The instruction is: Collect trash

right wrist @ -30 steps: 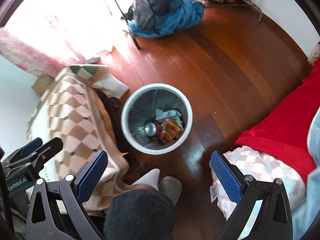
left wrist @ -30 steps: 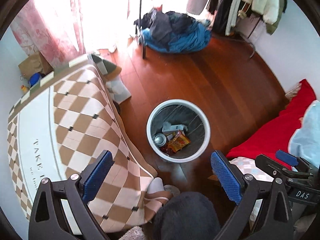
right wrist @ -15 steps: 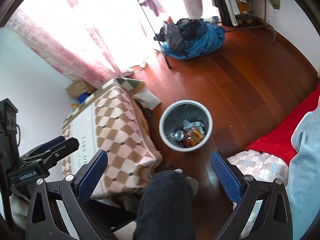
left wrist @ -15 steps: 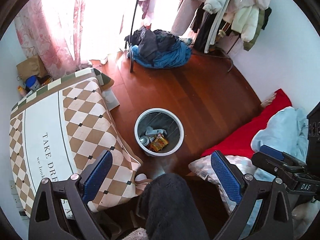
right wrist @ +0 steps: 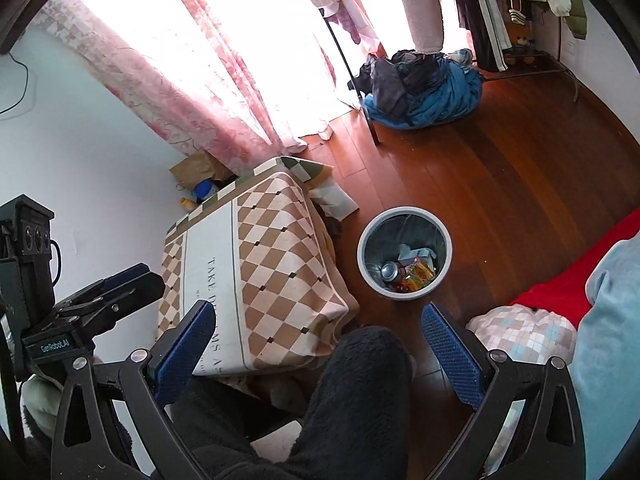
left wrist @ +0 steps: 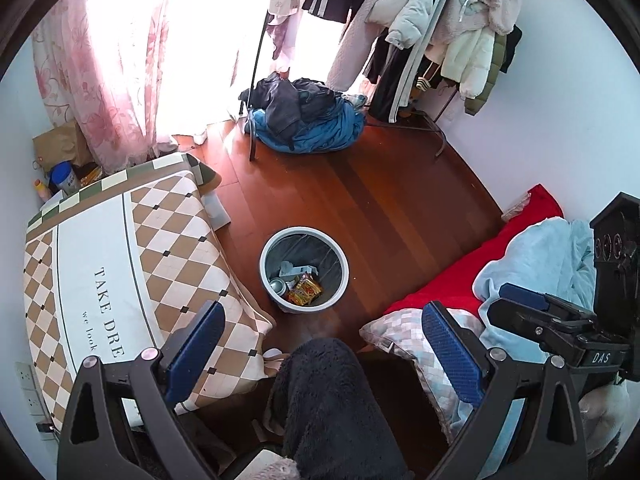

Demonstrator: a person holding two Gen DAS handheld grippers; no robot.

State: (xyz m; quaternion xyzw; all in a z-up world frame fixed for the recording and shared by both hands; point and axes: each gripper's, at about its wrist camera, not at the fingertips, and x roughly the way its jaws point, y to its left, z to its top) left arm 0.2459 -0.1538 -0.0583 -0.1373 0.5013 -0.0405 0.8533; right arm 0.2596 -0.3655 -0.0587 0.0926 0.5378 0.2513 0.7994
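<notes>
A round grey bin with a white rim (left wrist: 335, 248) (right wrist: 366, 240) stands on the wooden floor. Inside lie a silver can (left wrist: 279, 285) (right wrist: 389, 270), an orange snack wrapper (left wrist: 305, 290) (right wrist: 418, 272) and white paper scraps (left wrist: 294, 269). My left gripper (left wrist: 322, 346) is open and empty, high above the floor, short of the bin. My right gripper (right wrist: 316, 346) is open and empty, also held high. Each gripper shows at the edge of the other's view, the right one (left wrist: 560, 328) and the left one (right wrist: 92, 308).
A low table under a brown diamond-pattern cloth (left wrist: 120, 272) (right wrist: 260, 264) stands left of the bin. A red blanket and checked pillow (left wrist: 412, 332) lie to the right. A clothes pile (left wrist: 308, 120), a coat rack and pink curtains are behind. My dark fuzzy leg (left wrist: 332, 408) is below.
Both grippers have risen and drawn back from the bin, which now looks smaller and farther. More of the room shows. Both stay open and empty.
</notes>
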